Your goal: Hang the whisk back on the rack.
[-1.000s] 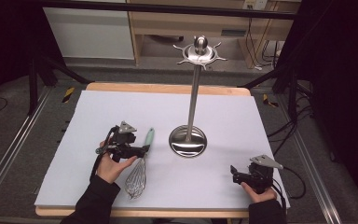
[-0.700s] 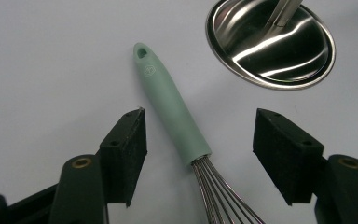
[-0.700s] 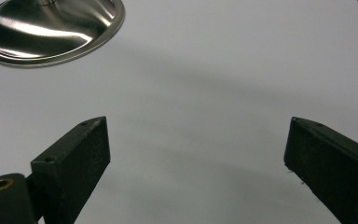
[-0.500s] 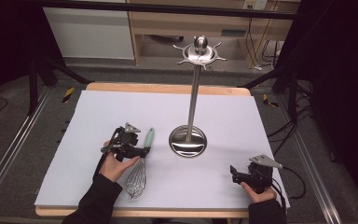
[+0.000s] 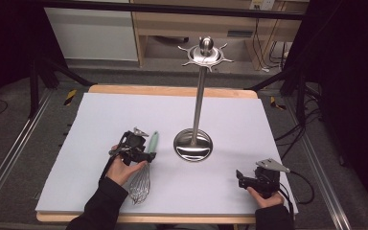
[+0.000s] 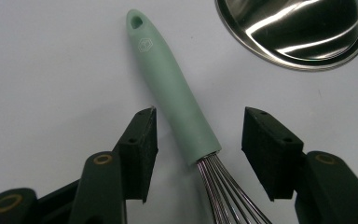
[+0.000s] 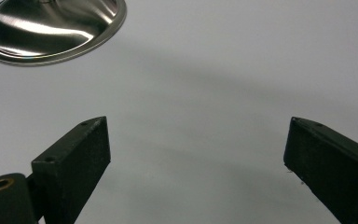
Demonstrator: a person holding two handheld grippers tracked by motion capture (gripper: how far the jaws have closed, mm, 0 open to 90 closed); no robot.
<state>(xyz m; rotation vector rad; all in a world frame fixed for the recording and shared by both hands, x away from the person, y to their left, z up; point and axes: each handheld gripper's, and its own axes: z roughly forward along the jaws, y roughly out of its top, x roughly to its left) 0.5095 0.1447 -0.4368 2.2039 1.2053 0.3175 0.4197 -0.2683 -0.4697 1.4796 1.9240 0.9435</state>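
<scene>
Left gripper has closed in, straddling mint-handled whisk.

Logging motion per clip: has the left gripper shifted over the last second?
Yes. The left gripper has edged right, toward the stand's round base, and now straddles the whisk handle, jaws open.

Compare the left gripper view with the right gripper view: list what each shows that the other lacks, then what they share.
Left gripper view alone: the whisk, its mint handle lying between the open jaws of the left hand-held gripper, wires running off the bottom edge.
Right gripper view alone: the right hand-held gripper, jaws wide open over bare white table.
Both: part of the stand's shiny round base at the top, and the white surface.
</scene>
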